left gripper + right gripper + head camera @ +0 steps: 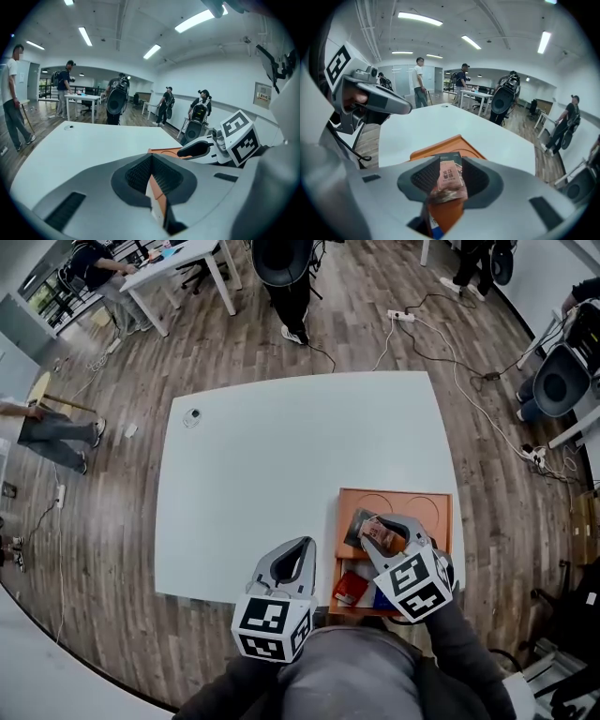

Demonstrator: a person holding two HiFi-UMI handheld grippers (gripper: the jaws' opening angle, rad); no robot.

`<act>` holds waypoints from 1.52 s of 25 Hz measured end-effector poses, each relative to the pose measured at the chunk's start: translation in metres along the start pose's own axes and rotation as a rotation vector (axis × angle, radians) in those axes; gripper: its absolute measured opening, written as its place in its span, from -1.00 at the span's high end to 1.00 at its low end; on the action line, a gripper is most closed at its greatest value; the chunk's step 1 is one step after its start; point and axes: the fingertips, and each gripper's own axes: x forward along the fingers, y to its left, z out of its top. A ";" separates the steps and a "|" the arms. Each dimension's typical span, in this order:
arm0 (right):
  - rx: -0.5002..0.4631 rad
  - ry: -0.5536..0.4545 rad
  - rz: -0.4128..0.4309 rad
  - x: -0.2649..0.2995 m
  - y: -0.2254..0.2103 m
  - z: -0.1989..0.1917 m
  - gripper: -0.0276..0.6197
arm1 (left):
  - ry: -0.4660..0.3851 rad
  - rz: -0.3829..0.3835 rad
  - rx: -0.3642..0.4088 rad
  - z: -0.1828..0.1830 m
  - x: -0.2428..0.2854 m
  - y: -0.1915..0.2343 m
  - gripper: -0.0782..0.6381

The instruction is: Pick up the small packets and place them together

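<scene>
An orange tray (398,495) sits at the front right of the white table (281,465). In it lie a dark packet (355,524), a red packet (351,589) and a blue one (382,599). My right gripper (379,527) hovers over the tray, its jaws shut on a pink packet (381,537). In the right gripper view that pink packet (450,180) stands crumpled between the pads (426,177), above the tray (436,146). My left gripper (304,544) rests shut and empty near the table's front edge, left of the tray; its tips (151,158) meet.
A small round object (192,416) lies at the table's far left corner. Wooden floor surrounds the table, with cables (441,329) and a power strip behind it. Several people and another white table (178,266) stand farther off.
</scene>
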 end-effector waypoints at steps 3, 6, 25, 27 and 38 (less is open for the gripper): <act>-0.004 -0.012 -0.023 -0.010 0.006 -0.001 0.50 | -0.020 -0.012 0.011 0.000 -0.008 -0.006 0.79; -0.002 -0.016 -0.050 -0.023 0.009 -0.004 0.50 | -0.033 -0.030 0.026 0.001 -0.015 -0.014 0.79; 0.024 0.080 0.209 -0.027 0.099 -0.065 0.49 | 0.045 -0.097 0.050 -0.031 -0.030 -0.049 0.79; 0.013 0.102 0.243 -0.019 0.107 -0.071 0.40 | 0.051 -0.095 0.043 -0.037 -0.032 -0.046 0.79; -0.098 0.217 0.279 0.019 0.116 -0.083 0.15 | 0.089 -0.022 -0.031 -0.060 -0.034 -0.004 0.79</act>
